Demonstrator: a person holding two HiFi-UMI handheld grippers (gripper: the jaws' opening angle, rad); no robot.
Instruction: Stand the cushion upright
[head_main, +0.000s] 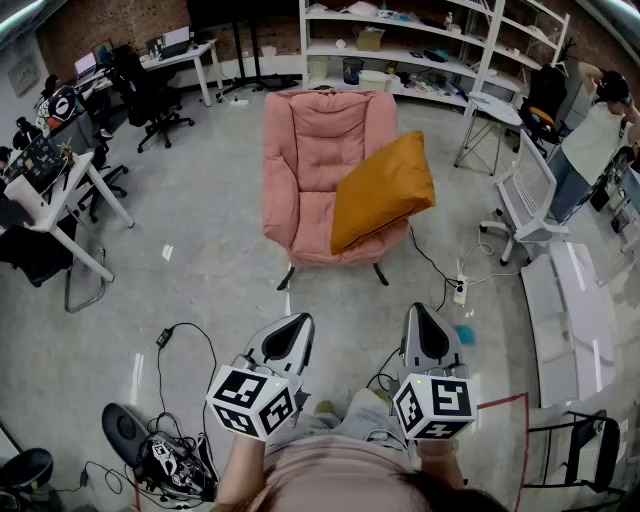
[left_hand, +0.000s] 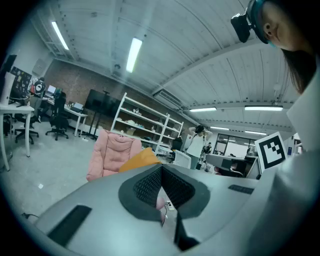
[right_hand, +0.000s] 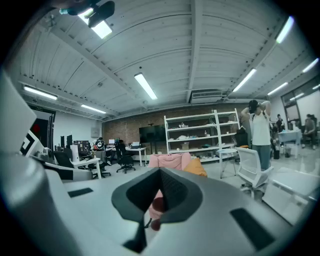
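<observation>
An orange cushion (head_main: 382, 190) leans tilted against the right arm of a pink armchair (head_main: 318, 150), its lower corner on the seat. It also shows past the jaws as an orange cushion (left_hand: 139, 159) in the left gripper view and an orange cushion (right_hand: 195, 167) in the right gripper view. My left gripper (head_main: 297, 326) and right gripper (head_main: 418, 318) are held close to my body, well short of the chair, pointing toward it. Both are shut with nothing between their jaws.
Cables and a power strip (head_main: 459, 291) lie on the floor in front of the chair. A white office chair (head_main: 525, 200) stands to the right, desks (head_main: 60, 190) to the left, shelves (head_main: 420, 50) behind. A person (head_main: 590, 140) stands at far right.
</observation>
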